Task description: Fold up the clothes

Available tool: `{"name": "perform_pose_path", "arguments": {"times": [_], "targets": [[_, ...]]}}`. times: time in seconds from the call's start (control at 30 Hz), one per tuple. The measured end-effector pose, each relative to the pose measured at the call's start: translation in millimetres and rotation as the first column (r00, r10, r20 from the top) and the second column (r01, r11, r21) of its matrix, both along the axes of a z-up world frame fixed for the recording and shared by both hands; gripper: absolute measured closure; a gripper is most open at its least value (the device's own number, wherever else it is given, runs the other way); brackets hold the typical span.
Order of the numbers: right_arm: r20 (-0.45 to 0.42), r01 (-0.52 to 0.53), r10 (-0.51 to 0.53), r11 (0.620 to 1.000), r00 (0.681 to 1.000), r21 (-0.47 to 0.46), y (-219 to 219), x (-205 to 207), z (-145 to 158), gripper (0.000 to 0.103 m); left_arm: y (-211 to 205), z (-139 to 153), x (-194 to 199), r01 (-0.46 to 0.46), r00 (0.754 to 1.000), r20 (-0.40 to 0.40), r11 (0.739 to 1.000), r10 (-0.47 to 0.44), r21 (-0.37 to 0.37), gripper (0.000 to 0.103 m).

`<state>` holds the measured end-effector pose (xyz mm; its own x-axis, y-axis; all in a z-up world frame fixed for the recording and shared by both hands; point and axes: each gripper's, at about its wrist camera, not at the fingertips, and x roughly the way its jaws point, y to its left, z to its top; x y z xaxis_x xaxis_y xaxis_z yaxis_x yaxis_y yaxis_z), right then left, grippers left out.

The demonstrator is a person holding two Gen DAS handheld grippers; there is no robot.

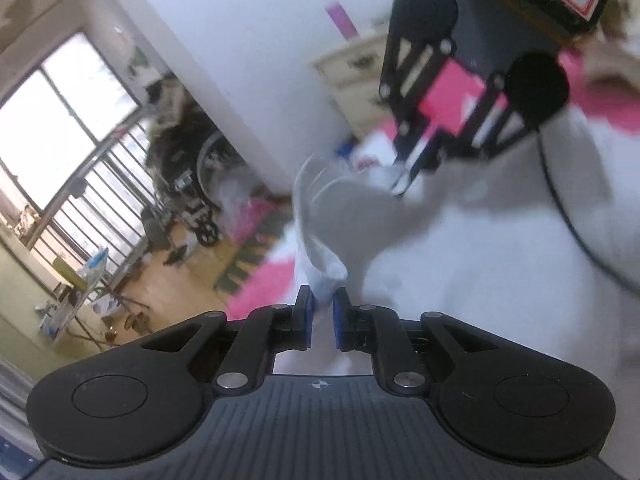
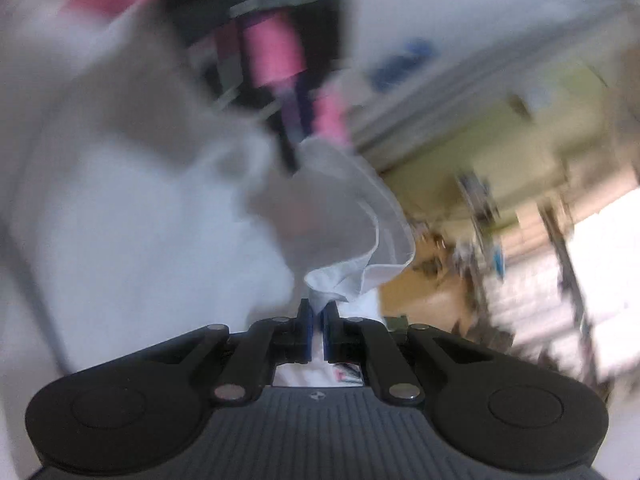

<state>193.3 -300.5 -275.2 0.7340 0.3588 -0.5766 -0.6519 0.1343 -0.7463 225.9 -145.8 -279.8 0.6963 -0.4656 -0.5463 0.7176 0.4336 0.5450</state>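
Item: thin white cloth garment (image 1: pixel 320 216), slung in the air between both grippers, over a pink surface (image 1: pixel 264 284). Left gripper (image 1: pixel 322 308) was nearly closed, pinching one bunched edge; right gripper (image 2: pixel 319 312) likewise clamped on another edge (image 2: pixel 340 276). Held thus, probably to spread it before folding. Surroundings: barred window (image 1: pixel 60 128), cream drawer cabinet (image 1: pixel 352 68), floor clutter; nothing obstructing.

Two cameras, one on each gripper, facing each other.
Each looks along its own fingers, tilted, very close to the white cloth (image 1: pixel 460 264). The left view shows the right gripper (image 1: pixel 404 178); the right view shows the left gripper (image 2: pixel 294 160).
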Motion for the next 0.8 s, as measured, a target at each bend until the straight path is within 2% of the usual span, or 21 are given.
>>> {"name": "perform_pose_path", "arguments": {"times": [0.07,0.17,0.2,0.27,0.33,0.4,0.47,0.5,0.6,0.67,0.7,0.73,0.8], "targets": [[0.050,-0.067,0.074,0.990,0.996,-0.127,1,-15,-23,0.098,2,-10,-4,-0.014,0.999,-0.042,0.998,0.016,0.053,0.085],[0.094,-0.101,0.126,0.967,0.988,-0.233,0,-22,-45,0.098,11,-9,-8,-0.057,0.995,-0.075,0.995,0.063,0.079,0.075],[0.105,-0.105,0.135,0.961,0.985,-0.254,-1,-23,-50,0.098,16,-5,-7,-0.083,0.993,-0.078,0.994,0.088,0.073,0.070],[0.144,-0.091,0.136,0.954,0.980,-0.284,0,-22,-57,0.096,25,2,-6,-0.135,0.987,-0.083,0.989,0.139,0.062,0.067],[0.166,-0.071,0.121,0.957,0.979,-0.280,-1,-23,-55,0.084,30,11,1,-0.203,0.976,-0.078,0.979,0.205,0.030,0.067],[0.180,-0.047,0.095,0.966,0.979,-0.254,-4,-24,-49,0.081,35,20,7,-0.270,0.960,-0.074,0.963,0.269,-0.002,0.067],[0.188,-0.007,0.048,0.977,0.981,-0.214,-7,-23,-38,0.081,37,32,9,-0.313,0.946,-0.115,0.944,0.302,-0.100,0.067],[0.178,0.020,0.010,0.986,0.984,-0.165,-7,-22,-28,0.081,36,38,12,-0.322,0.942,-0.147,0.935,0.300,-0.151,0.067],[0.060,0.112,-0.115,0.992,0.992,0.055,4,-11,9,0.081,22,44,26,-0.333,0.930,-0.242,0.913,0.276,-0.236,0.066],[-0.045,0.179,-0.173,0.963,0.984,0.200,11,-1,33,0.081,7,36,39,-0.353,0.911,-0.308,0.905,0.275,-0.238,0.066],[-0.108,0.213,-0.191,0.939,0.976,0.271,13,6,42,0.082,-2,30,46,-0.354,0.900,-0.342,0.909,0.268,-0.219,0.066],[-0.174,0.244,-0.196,0.915,0.965,0.322,15,13,47,0.082,-8,22,48,-0.358,0.895,-0.354,0.912,0.273,-0.200,0.066],[-0.316,0.306,-0.192,0.878,0.929,0.368,16,27,48,0.082,-17,2,47,-0.344,0.894,-0.342,0.932,0.288,-0.114,0.066]]}}
